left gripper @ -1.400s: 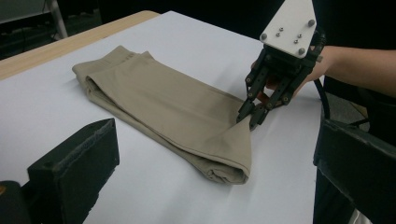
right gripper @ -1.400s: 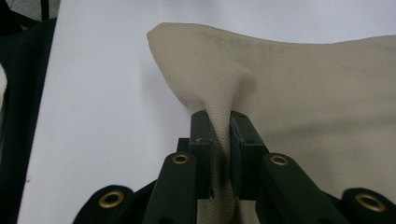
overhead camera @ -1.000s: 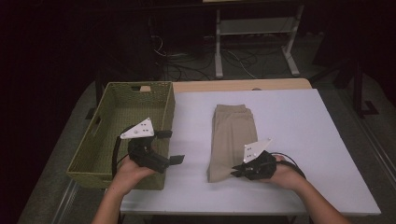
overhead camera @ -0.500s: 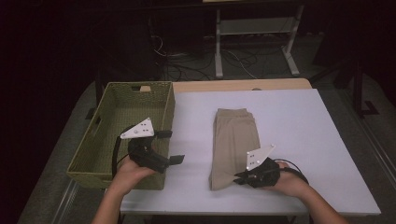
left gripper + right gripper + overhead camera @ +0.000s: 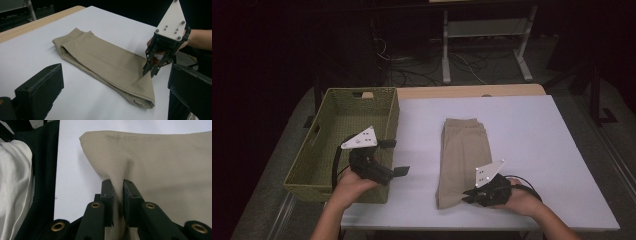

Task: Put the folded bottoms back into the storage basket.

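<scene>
**Right gripper pinches the near edge of the folded trousers**

From the high view, a white table (image 5: 532, 140) carries a pair of folded tan trousers (image 5: 462, 150) lying lengthwise near its middle, waistband toward the far side. A woven green basket (image 5: 324, 145) sits at the table's left edge, its right wall well apart from the trousers, with a bare strip of tabletop between them. The right half of the table is bare out to its edge. The left gripper (image 5: 398, 157) hangs over the basket's near right corner, jaws spread wide and holding nothing. The right gripper (image 5: 466, 196) rests low at the trousers' near right edge, close to the table's front edge, its hand (image 5: 523, 199) just behind it.

In the left gripper view, its own two black jaws stand far apart at the lower corners, and the trousers (image 5: 105, 62) stretch across the white surface beyond them. The right gripper (image 5: 149, 72) (grey plate pointing up) has its tips pressed together on the cloth near the trousers' near end.

In the right gripper view, the two pads (image 5: 108, 195) are clamped on a raised ridge of tan fabric (image 5: 162, 162), which puckers up between them. White table (image 5: 72, 172) lies open to the left of the cloth's rounded corner
</scene>
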